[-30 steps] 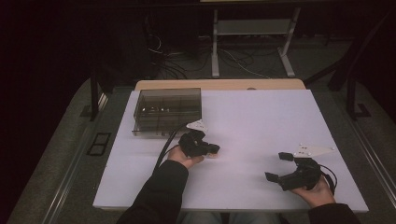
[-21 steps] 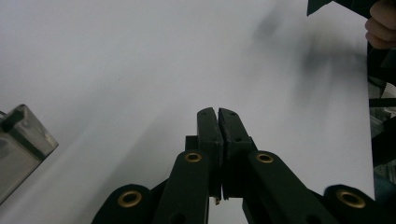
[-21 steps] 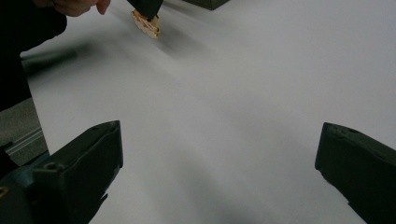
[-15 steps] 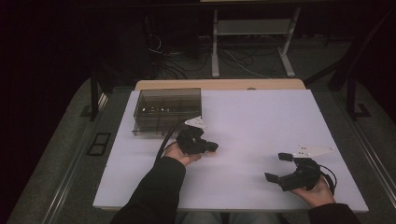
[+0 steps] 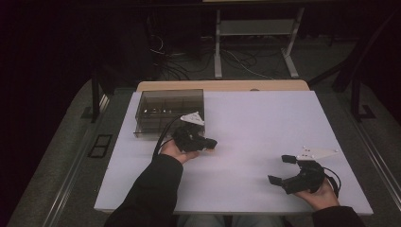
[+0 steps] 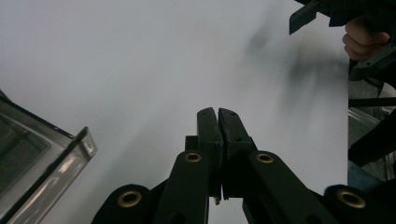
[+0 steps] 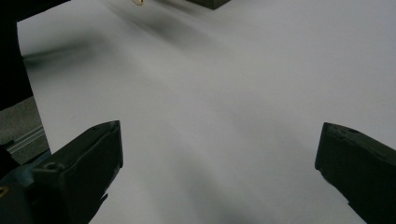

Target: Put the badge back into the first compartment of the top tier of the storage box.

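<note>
The left gripper sits a little left of the worktop's centre, pointing toward three o'clock, and its fingers are pressed tight together. Something tiny and pale peeks out low between them in the left gripper view, and a small orange speck shows at the tips from above, but it is too small to tell what it is. The left hand cups the gripper from below, dark sleeve running back toward six o'clock, a black cable looping off its rear.

Just beside it, at about eleven o'clock, stands a clear smoky plastic box with inner compartments; a few small bits lie in the far-left ones, too small to name. Its glassy corner shows at the lower left of the left gripper view.

Well apart, down at four o'clock near the worktop's front edge, the right gripper rests in the right hand, its fingers spread wide with nothing between them, aimed toward nine o'clock.

All of it lies on the white worktop. Beyond twelve o'clock, cables sprawl across a dim floor.
</note>
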Demonstrator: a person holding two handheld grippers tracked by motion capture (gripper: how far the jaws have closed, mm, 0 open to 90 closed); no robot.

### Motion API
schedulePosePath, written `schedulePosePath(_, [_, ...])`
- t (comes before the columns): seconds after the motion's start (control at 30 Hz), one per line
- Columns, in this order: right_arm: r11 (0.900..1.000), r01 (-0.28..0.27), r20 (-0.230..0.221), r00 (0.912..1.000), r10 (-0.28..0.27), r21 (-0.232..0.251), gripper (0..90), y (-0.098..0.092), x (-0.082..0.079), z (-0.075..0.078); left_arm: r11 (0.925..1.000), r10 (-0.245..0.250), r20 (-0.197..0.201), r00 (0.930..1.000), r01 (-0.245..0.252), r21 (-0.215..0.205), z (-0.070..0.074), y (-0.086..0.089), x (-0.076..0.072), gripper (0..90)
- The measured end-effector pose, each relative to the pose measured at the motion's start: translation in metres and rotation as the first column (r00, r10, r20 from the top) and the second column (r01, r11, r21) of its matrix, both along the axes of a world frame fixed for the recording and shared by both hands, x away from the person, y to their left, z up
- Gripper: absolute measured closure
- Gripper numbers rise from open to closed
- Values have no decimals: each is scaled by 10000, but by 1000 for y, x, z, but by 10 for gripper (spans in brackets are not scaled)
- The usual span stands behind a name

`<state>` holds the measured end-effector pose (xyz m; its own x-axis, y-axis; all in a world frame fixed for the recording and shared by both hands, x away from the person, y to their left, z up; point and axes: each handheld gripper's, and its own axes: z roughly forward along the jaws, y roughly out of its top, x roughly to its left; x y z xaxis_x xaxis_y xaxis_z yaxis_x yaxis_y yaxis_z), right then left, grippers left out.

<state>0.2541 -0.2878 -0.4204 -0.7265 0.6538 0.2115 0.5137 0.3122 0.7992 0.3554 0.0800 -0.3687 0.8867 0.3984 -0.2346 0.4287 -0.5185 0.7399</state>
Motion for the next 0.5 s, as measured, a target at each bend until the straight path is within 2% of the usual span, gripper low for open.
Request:
schedulePosePath(0.2, [10000, -65, 44, 10000, 65, -24, 3, 0, 0, 0, 9989, 245, 37, 9997, -244, -392, 9, 9, 3, 881])
schedulePosePath(0.5, [10000, -71, 16, 10000, 71, -19, 3, 0, 0, -1, 9969, 521, 98, 9986, -515, -589, 16, 18, 5, 880])
